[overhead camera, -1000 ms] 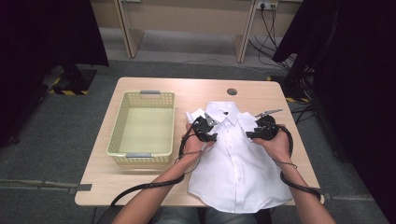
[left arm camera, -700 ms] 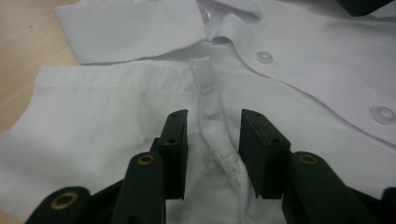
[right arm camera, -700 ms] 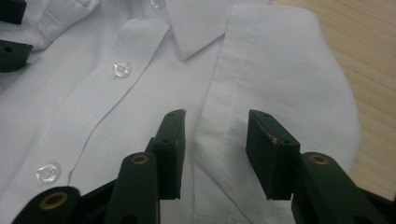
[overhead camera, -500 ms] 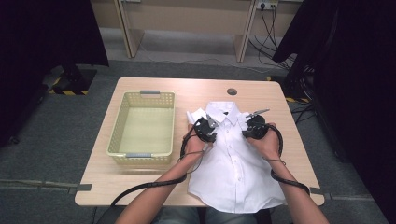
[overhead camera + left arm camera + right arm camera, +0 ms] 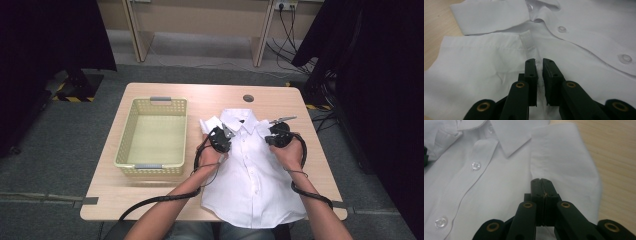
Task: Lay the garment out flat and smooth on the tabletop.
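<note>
Both sets of fingers having just closed: left gripper (image 5: 220, 139) pinching shirt (image 5: 255, 180) fabric at left shoulder, right gripper (image 5: 278, 138) pinching right shoulder. Shirt lying flat on counter (image 5: 210, 100), right of basket (image 5: 150, 165).

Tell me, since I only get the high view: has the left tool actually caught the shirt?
Observer: Yes. The left tool has just been closing its jaws, and a thin ridge of the shirt is pinched between them.
Operator: And the right one?
Observer: The right tool has just been closing too. Its pads now meet by the shoulder seam, right of the collar. I cannot tell whether cloth is caught.
</note>
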`<state>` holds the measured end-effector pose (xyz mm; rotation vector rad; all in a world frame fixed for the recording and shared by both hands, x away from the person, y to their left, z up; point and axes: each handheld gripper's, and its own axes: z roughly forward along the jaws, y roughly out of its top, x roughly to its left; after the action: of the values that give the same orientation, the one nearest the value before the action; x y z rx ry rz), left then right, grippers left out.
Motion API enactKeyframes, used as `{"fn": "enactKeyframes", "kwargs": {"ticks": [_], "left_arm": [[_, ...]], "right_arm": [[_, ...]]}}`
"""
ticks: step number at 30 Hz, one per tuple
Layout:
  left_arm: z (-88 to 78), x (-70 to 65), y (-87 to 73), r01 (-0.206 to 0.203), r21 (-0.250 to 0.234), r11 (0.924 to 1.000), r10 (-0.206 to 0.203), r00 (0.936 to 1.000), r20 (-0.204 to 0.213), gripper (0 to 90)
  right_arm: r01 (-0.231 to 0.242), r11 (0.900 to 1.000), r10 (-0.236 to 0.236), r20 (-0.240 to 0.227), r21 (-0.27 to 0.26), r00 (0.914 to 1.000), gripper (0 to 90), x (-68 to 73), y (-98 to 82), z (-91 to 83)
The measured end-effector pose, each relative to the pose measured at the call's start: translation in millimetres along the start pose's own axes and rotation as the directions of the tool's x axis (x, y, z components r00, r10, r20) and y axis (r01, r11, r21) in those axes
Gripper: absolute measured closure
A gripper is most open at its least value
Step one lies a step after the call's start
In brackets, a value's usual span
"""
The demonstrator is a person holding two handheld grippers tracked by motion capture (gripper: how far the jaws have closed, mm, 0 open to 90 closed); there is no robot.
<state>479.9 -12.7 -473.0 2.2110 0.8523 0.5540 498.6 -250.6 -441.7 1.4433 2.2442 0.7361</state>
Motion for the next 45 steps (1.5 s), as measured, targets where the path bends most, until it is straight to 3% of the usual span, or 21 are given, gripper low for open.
{"fn": "enactKeyframes", "kwargs": {"ticks": [6, 12, 18, 26, 27, 30, 34, 38, 42, 45], "left_arm": [[-2.8, 0.4, -1.3, -0.003, -0.002, 1.0000, 0.003, 1.0000, -0.001, 82.4], [-8.9, 1.8, -1.7, -0.011, -0.016, 0.9998, 0.010, 0.9999, -0.014, 82.8], [-15.5, 3.9, -2.6, -0.016, -0.028, 0.9995, 0.015, 0.9997, -0.021, 83.0], [-23.6, 9.8, -5.2, -0.001, -0.045, 0.9990, -0.001, 0.9993, -0.037, 83.5], [-23.6, 9.8, -5.2, -0.001, -0.045, 0.9990, -0.001, 0.9993, -0.037, 83.6], [-27.5, 16.5, -7.8, 0.019, -0.053, 0.9984, -0.022, 0.9980, -0.059, 83.6], [-31.7, 19.1, -8.5, 0.028, -0.062, 0.9977, -0.033, 0.9968, -0.072, 83.6], [-36.4, 18.8, -8.8, 0.034, -0.071, 0.9969, -0.040, 0.9959, -0.081, 83.5], [-41.2, 16.6, -7.8, 0.039, -0.090, 0.9952, -0.047, 0.9957, -0.080, 81.8], [-47.1, 14.1, -4.7, 0.033, -0.128, 0.9913, -0.045, 0.9944, -0.096, 75.5]], "right_arm": [[-0.074, 0.994, 0.076, 0.033, -0.076, 0.9965, 89.6, -19.9, 1.7, -21.8], [-0.148, 0.981, 0.158, 0.071, -0.128, 0.9850, 89.7, -49.2, -3.8, -41.6], [-0.223, 0.964, 0.239, 0.103, -0.147, 0.9655, 89.7, -77.0, -16.7, -50.5], [-0.289, 0.946, 0.309, 0.139, -0.148, 0.9410, 89.7, -99.4, -32.5, -51.1], [-0.289, 0.946, 0.309, 0.139, -0.148, 0.9410, 89.7, -99.4, -32.5, -51.1], [-0.317, 0.937, 0.340, 0.169, -0.147, 0.9252, 89.7, -106.4, -38.7, -50.1], [-0.327, 0.936, 0.348, 0.208, -0.128, 0.9141, 89.7, -110.4, -43.3, -47.5], [-0.333, 0.937, 0.348, 0.229, -0.102, 0.9092, 89.6, -111.6, -46.4, -44.5], [-0.307, 0.949, 0.316, 0.242, -0.077, 0.9173, 86.7, -109.8, -45.5, -42.0], [-0.295, 0.951, 0.310, 0.270, -0.095, 0.9117, 80.0, -108.0, -43.1, -44.9]]}}
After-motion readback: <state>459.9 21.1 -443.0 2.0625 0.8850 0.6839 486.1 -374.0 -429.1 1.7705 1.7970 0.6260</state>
